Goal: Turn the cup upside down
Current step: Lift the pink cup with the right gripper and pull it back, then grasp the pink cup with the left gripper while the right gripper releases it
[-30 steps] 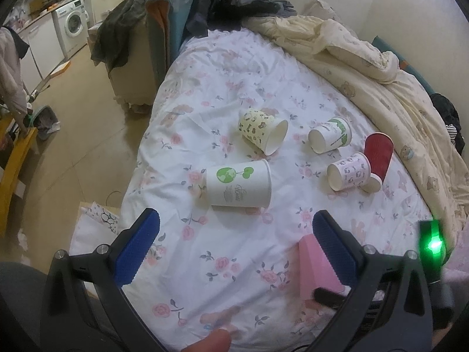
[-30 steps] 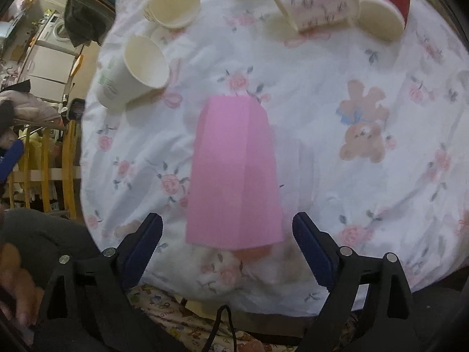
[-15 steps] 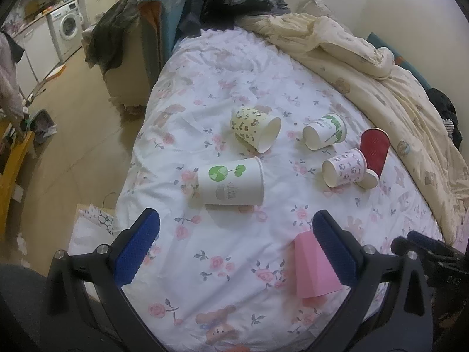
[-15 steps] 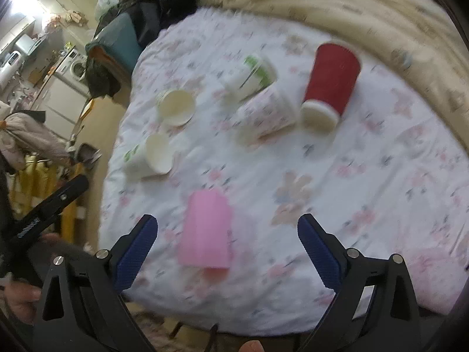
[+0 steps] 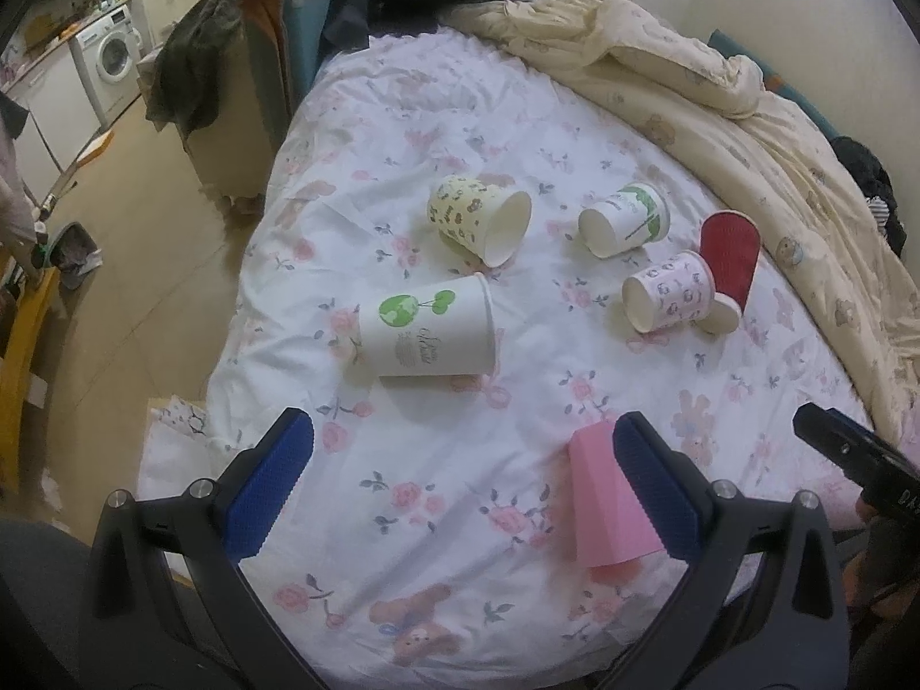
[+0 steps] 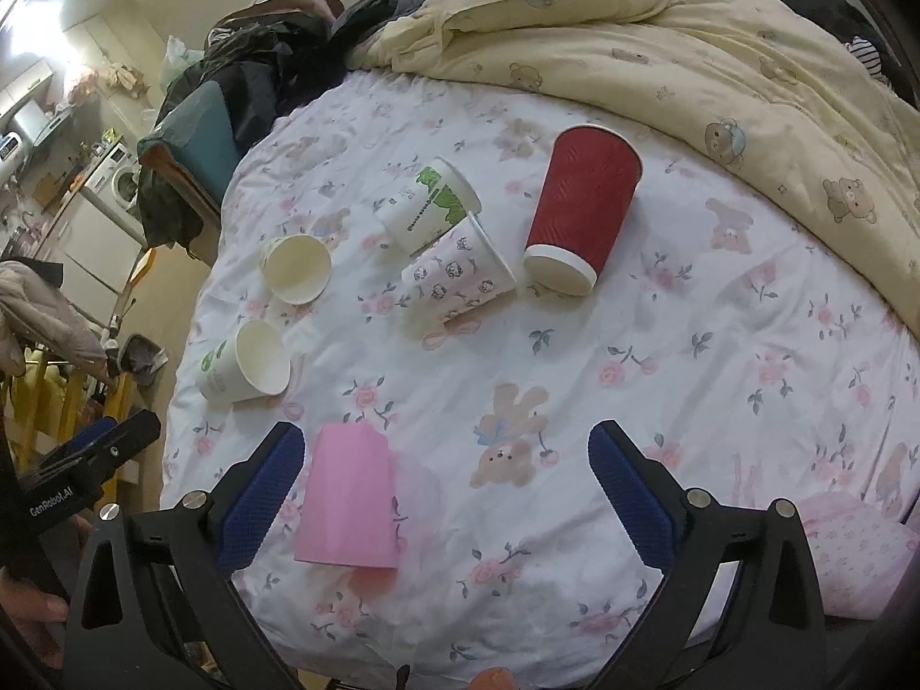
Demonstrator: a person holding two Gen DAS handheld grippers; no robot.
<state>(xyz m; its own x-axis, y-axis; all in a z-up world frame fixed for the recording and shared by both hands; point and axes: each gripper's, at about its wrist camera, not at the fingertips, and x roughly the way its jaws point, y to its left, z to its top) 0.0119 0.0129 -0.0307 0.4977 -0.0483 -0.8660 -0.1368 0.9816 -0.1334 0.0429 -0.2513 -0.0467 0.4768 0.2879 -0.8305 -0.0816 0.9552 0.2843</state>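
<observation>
A pink cup (image 5: 604, 500) stands upside down near the bed's front edge; it also shows in the right wrist view (image 6: 348, 503). Several paper cups lie on their sides on the floral sheet: a white cup with a green globe (image 5: 428, 328), a yellow patterned cup (image 5: 480, 218), a white cup with green leaves (image 5: 624, 221), a pink-printed cup (image 5: 667, 296) and a red ribbed cup (image 6: 581, 210). My left gripper (image 5: 460, 477) is open and empty, above the front edge. My right gripper (image 6: 445, 489) is open and empty, to the right of the pink cup.
A cream quilt (image 6: 661, 40) is bunched along the far and right side of the bed. Dark clothes are piled on a chair (image 5: 287, 40) at the bed's far left. The floor drops away left of the bed (image 5: 132, 264). A washing machine (image 5: 112, 66) stands far left.
My right gripper has drawn back and up from the pink cup, which stays upside down on the sheet. My left gripper has risen a little. The other cups have not moved.
</observation>
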